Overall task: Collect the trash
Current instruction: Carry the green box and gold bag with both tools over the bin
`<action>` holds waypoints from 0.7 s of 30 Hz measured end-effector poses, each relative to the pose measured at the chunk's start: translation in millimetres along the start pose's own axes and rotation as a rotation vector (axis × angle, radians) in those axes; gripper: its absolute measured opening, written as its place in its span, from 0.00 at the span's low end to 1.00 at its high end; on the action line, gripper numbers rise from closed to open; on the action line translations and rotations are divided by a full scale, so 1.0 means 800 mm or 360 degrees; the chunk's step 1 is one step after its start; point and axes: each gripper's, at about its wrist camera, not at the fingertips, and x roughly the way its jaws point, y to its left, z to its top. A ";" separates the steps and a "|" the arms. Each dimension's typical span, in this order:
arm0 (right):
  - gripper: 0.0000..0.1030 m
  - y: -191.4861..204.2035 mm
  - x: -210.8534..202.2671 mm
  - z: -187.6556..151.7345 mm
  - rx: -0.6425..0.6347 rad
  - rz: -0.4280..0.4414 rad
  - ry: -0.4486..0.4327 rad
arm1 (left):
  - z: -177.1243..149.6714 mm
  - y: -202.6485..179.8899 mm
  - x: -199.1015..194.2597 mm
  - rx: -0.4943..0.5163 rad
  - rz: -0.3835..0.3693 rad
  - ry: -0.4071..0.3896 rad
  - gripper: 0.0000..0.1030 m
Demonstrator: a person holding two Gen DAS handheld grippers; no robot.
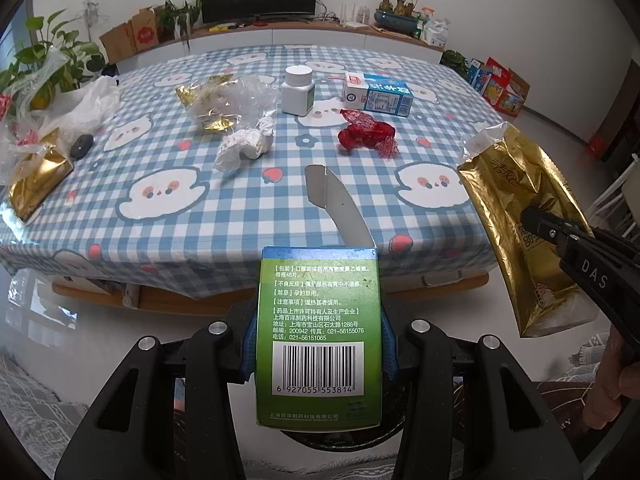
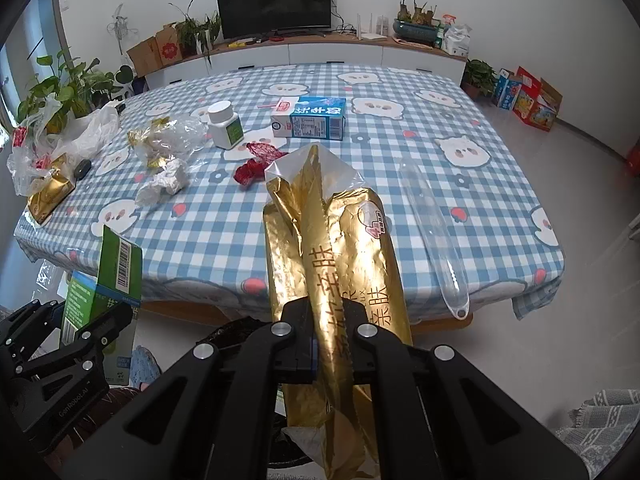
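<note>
My left gripper (image 1: 318,344) is shut on a green medicine box (image 1: 318,320) with a barcode and an open top flap, held off the near edge of the table (image 1: 248,216). My right gripper (image 2: 324,320) is shut on a long gold foil wrapper (image 2: 332,240) with a clear torn top, also in front of the table. In the left wrist view the gold wrapper (image 1: 520,216) hangs at the right, the right gripper (image 1: 536,216) pinching it. The right wrist view has the left gripper (image 2: 100,320) and green box (image 2: 116,268) at lower left.
On the checked cloth lie a white pill bottle (image 1: 297,90), a blue milk carton (image 1: 378,94), red netting (image 1: 366,134), crumpled tissue (image 1: 246,146), clear and gold wrappers (image 1: 224,100), a gold pack (image 1: 36,178), a white bag (image 1: 80,106) and a clear plastic tube (image 2: 434,236). A dark rim (image 1: 320,438) shows below the box.
</note>
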 end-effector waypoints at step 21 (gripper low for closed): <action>0.02 -0.020 0.029 -0.113 0.0055 -0.0131 0.0174 | -0.088 -0.017 0.035 -0.0006 -0.0027 0.0130 0.44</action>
